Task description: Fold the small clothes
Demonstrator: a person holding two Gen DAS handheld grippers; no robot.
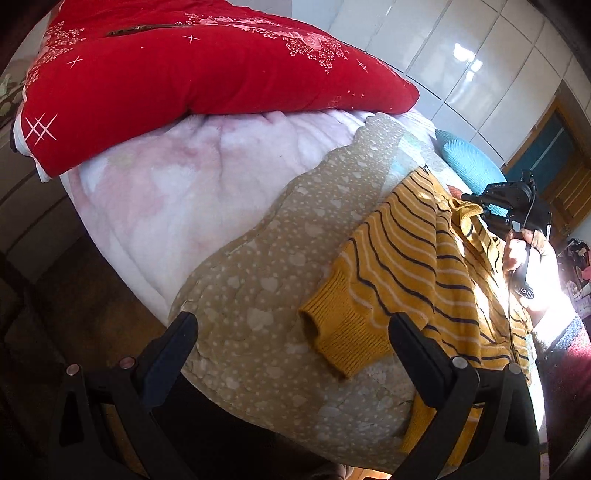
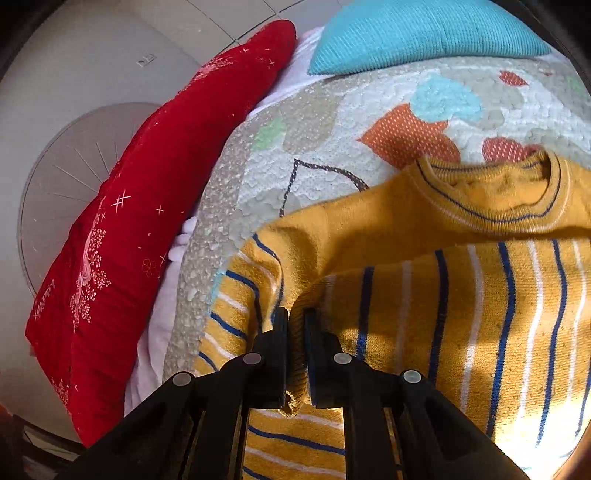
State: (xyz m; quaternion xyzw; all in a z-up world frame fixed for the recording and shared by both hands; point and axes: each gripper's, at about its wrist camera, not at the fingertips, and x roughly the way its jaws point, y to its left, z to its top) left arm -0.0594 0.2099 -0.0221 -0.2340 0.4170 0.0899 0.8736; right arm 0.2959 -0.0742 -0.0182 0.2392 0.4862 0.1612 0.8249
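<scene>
A small yellow sweater point(image 1: 413, 266) with navy and white stripes lies on a patterned quilt point(image 1: 266, 280). My left gripper point(image 1: 293, 326) is open, hovering just before the sweater's ribbed cuff point(image 1: 343, 332). My right gripper point(image 2: 295, 321) is shut on a fold of the yellow sweater point(image 2: 461, 295), near its striped body below the collar point(image 2: 495, 192). The right gripper also shows in the left wrist view point(image 1: 476, 201) at the sweater's far side.
A red quilted cover point(image 1: 177, 81) lies on a pink blanket point(image 1: 192, 177) at the back. A turquoise pillow point(image 2: 417, 33) sits beyond the collar. White cabinet doors point(image 1: 480, 66) stand behind. The bed edge drops to a dark floor point(image 1: 74, 295) at left.
</scene>
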